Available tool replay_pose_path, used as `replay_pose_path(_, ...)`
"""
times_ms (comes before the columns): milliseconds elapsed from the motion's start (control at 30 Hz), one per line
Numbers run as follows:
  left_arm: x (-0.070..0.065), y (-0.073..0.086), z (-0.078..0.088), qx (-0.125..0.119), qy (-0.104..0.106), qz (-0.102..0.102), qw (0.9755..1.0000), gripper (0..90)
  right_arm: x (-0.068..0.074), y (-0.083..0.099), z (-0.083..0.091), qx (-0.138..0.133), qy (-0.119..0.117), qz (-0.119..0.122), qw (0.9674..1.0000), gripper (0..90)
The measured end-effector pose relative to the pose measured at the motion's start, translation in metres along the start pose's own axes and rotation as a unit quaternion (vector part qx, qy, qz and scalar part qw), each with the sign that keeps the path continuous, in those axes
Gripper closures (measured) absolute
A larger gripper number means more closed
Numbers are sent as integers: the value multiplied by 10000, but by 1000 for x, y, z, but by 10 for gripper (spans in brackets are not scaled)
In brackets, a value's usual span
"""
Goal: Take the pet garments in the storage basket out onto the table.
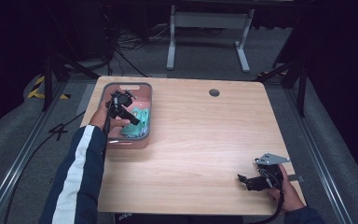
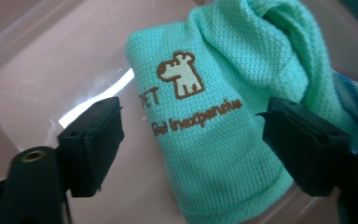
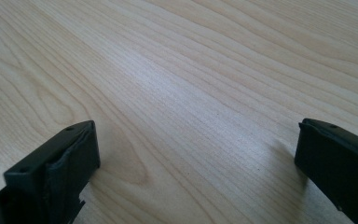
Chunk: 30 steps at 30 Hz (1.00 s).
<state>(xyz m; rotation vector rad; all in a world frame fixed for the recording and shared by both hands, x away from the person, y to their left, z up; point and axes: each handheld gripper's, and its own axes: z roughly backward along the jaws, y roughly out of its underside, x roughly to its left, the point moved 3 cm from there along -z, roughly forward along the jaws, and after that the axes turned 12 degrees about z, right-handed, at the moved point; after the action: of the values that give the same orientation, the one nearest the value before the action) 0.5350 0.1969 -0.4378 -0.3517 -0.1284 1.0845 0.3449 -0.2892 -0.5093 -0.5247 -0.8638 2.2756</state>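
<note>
Work: the left gripper (image 1: 129,112) reaches into a pink bin (image 1: 145,88) for a green cloth (image 1: 137,125).
Bin: it stands on the left part of the table (image 1: 205,140), near the far edge, with a grey rim and pink walls.
Cloth: it lies bunched in the bin, on the side nearer the table's middle. In the left gripper view the cloth (image 2: 223,116) is a mint knit with a brown and cream dog printed on it and brown lettering below the dog.
Blue item: a bit of blue (image 2: 354,100) shows behind the cloth at the right edge of the left gripper view; what it is cannot be told.
Left gripper: its body hangs over the bin, held by the left hand (image 1: 103,119), whose sleeve is dark with a white stripe.
Left jaws: open, one on each side of the cloth. One jaw stands clear of it over the bin floor; the other sits close against the cloth's edge, and whether it touches cannot be told. The cloth is not pinched.
Right gripper: it (image 1: 243,179) rests low at the near right corner of the table, held by the right hand (image 1: 286,189), well apart from the bin.
Right jaws: open wide over bare wood, nothing between them.
</note>
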Motion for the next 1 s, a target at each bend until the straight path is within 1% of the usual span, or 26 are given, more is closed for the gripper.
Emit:
replay_pose_path(67, -2, -3, -6, 134, 8, -6, 9999, 212, 0, 0, 0, 0, 1, 0, 10000, 1)
replay_pose_path(100, -4, -5, -8, 107, -38, -24, 9999, 211, 0, 0, 0, 0, 1, -1, 10000, 1)
replay_pose_path(167, -5, -8, -13, 197, -89, -4, 9998, 222, 0, 0, 0, 0, 0, 0, 10000, 1)
replay_pose_path(200, -4, -9, -18, 292, -147, 13, 9995, 241, 0, 0, 0, 1, 0, -1, 10000, 1)
replay_pose_path(233, -4, -9, -21, 355, -116, 76, 9993, 237, 0, 0, 0, 5, 1, 12, 10000, 1)
replay_pose_path(267, -3, -10, -23, 344, -125, 110, 9993, 217, 0, 0, 0, 5, -1, 3, 10000, 1)
replay_pose_path(300, -1, -11, -24, 389, -179, 167, 9989, 201, 0, 0, 0, 6, -3, 10, 10000, 1)
replay_pose_path(367, 1, -11, -29, 435, -120, 334, 9984, 176, 0, 0, 0, 4, -5, 10, 10000, 1)
replay_pose_path(400, 1, -11, -29, 435, -120, 334, 9984, 160, 0, 0, 0, 4, -5, 9, 10000, 0)
replay_pose_path(433, 2, -10, -34, 605, -96, 409, 9973, 160, 0, 0, 0, 4, -5, 9, 10000, 0)
replay_pose_path(467, 3, -10, -36, 696, -11, 521, 9962, 150, 0, 0, 0, 5, -6, 11, 10000, 0)
replay_pose_path(500, 3, -10, -38, 717, 13, 626, 9955, 144, 0, 0, 0, 5, -5, 11, 10000, 0)
replay_pose_path(533, 4, -10, -39, 706, 10, 583, 9958, 121, 0, 0, 0, 6, -7, 11, 10000, 0)
replay_pose_path(600, 4, -11, -38, 739, -19, 578, 9956, 124, 0, 0, 0, 4, -6, 12, 10000, 1)
replay_pose_path(633, 3, -11, -38, 760, 25, 597, 9953, 143, 0, 0, 0, 3, -9, 15, 10000, 1)
replay_pose_path(667, 1, -12, -36, 775, 72, 520, 9956, 169, 0, 0, 0, 5, -12, 15, 10000, 1)
replay_pose_path(700, 0, -12, -36, 766, 57, 507, 9958, 219, 0, 0, 0, 3, -13, 22, 10000, 1)
replay_pose_path(733, 0, -12, -36, 783, 84, 538, 9954, 231, 0, 0, 0, 4, -13, 23, 10000, 1)
replay_pose_path(767, 0, -12, -34, 736, 161, 557, 9956, 262, 0, 0, 0, 4, -13, 22, 10000, 1)
replay_pose_path(800, 0, -12, -32, 701, 247, 507, 9959, 360, 0, 0, 0, 4, -13, 22, 10000, 1)
replay_pose_path(833, 0, -11, -32, 678, 318, 544, 9957, 447, 0, 0, 0, 3, -13, 23, 10000, 1)
replay_pose_path(867, 0, -11, -31, 685, 345, 611, 9952, 475, 0, 0, 0, 4, -13, 22, 10000, 1)
replay_pose_path(900, 1, -11, -31, 648, 388, 600, 9953, 496, 0, 0, 0, 5, -15, 28, 10000, 1)
replay_pose_path(933, 1, -11, -30, 649, 443, 609, 9950, 557, 0, 0, 0, 13, -14, 35, 10000, 1)
replay_pose_path(1000, 0, -11, -30, 679, 469, 607, 9947, 606, 0, 0, 0, 15, -10, 43, 10000, 1)
